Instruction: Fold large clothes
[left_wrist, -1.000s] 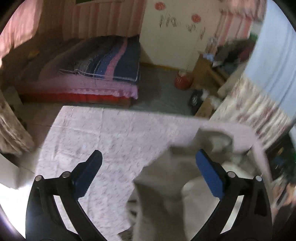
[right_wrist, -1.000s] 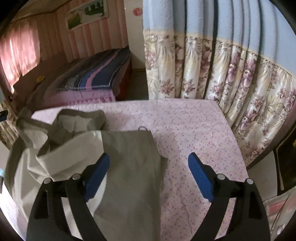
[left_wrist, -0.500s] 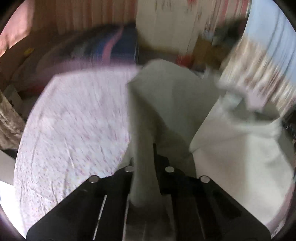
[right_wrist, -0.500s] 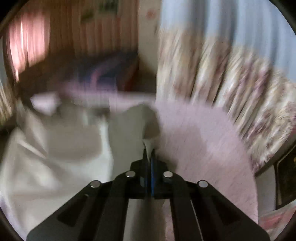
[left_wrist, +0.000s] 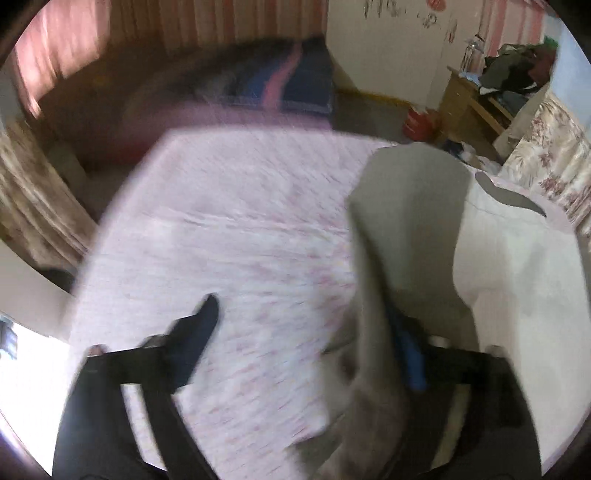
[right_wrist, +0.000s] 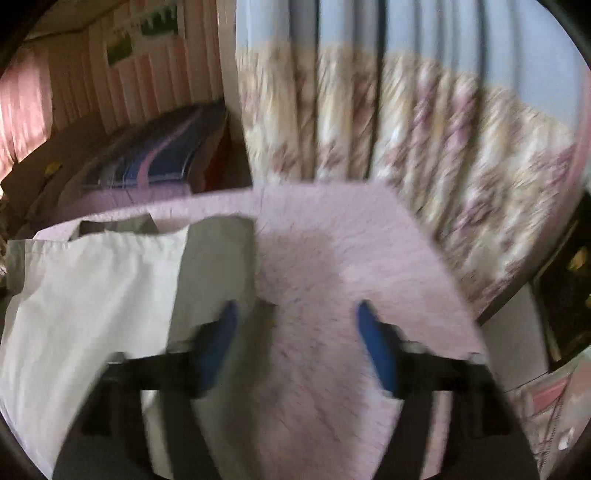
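Fold step in hand: garment (right_wrist: 92, 295) lies on the table (right_wrist: 369, 258), folded panel along its table-centre edge. Left gripper (left_wrist: 314, 332) and right gripper (right_wrist: 295, 332) are opening, nothing clamped. Next needs a fresh edge grab.

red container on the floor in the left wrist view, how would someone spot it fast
Start at the pale back wall behind the pink-sheeted table. Follow its base right to the wooden desk; the red container sits on the floor beside it, the only bright red thing there.
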